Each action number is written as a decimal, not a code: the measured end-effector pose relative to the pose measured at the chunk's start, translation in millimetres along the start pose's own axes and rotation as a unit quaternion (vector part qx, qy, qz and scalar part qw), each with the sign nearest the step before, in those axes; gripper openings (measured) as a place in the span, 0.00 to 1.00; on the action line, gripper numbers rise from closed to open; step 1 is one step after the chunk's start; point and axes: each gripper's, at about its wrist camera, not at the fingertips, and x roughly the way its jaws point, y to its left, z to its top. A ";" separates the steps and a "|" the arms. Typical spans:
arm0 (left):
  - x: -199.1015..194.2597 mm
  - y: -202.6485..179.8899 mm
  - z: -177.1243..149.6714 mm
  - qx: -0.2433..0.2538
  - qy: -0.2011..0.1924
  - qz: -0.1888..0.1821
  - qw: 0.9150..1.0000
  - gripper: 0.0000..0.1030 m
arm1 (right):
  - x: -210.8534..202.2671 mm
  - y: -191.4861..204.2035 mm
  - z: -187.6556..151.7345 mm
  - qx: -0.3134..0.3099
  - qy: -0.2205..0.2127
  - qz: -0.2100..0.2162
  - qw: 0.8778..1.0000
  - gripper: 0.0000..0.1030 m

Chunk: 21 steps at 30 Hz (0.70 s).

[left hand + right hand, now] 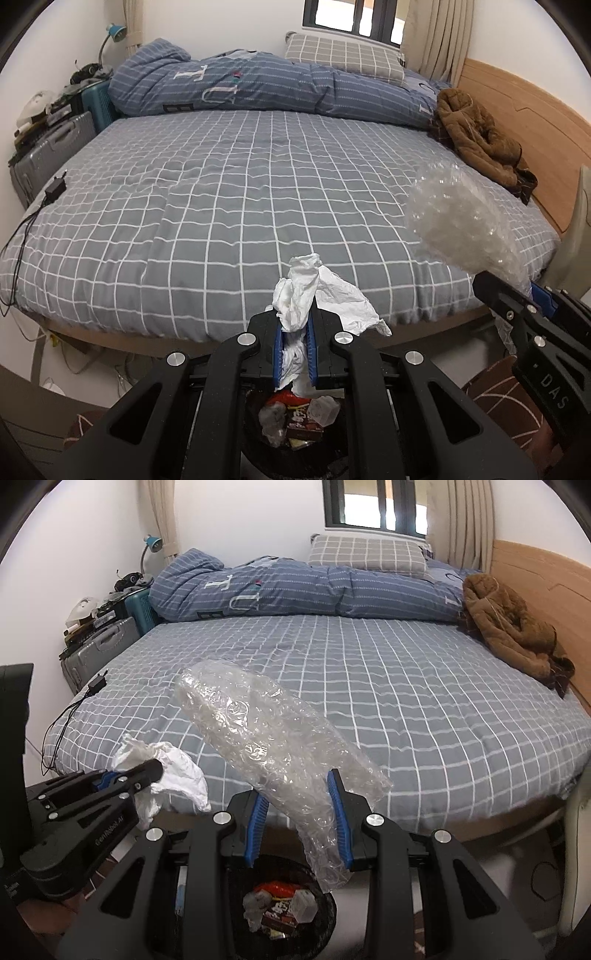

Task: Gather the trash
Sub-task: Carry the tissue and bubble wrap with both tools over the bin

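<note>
My left gripper is shut on a crumpled white tissue, held above a black trash bin with wrappers and tissues inside. My right gripper holds a roll of clear bubble wrap between its blue pads, the jaws partly closed around it, over the same bin. The right gripper also shows in the left wrist view with the bubble wrap. The left gripper shows in the right wrist view with the tissue.
A bed with a grey checked sheet lies just ahead. A blue duvet, a pillow and a brown jacket lie at its far side. A charger with cable lies at the bed's left edge. Suitcases stand on the left.
</note>
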 end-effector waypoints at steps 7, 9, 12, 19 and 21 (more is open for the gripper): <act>-2.1 -1.5 -15.7 0.003 0.010 0.007 1.000 0.09 | 0.9 -9.7 -19.0 0.006 0.028 -0.015 0.999 0.30; 5.1 1.8 -22.4 -0.001 0.021 0.005 1.000 0.09 | 7.9 -11.3 -25.7 0.007 0.040 -0.019 0.999 0.30; 17.2 6.0 -32.5 -0.004 0.034 0.005 0.999 0.09 | 20.3 -11.5 -35.4 0.007 0.051 -0.024 0.998 0.30; 66.3 15.1 -67.1 -0.010 0.085 -0.003 0.996 0.10 | 69.4 -9.6 -69.0 -0.002 0.095 -0.021 0.995 0.30; 82.2 16.3 -74.6 -0.011 0.103 -0.007 0.995 0.10 | 86.7 -7.0 -79.2 -0.017 0.113 -0.028 0.993 0.30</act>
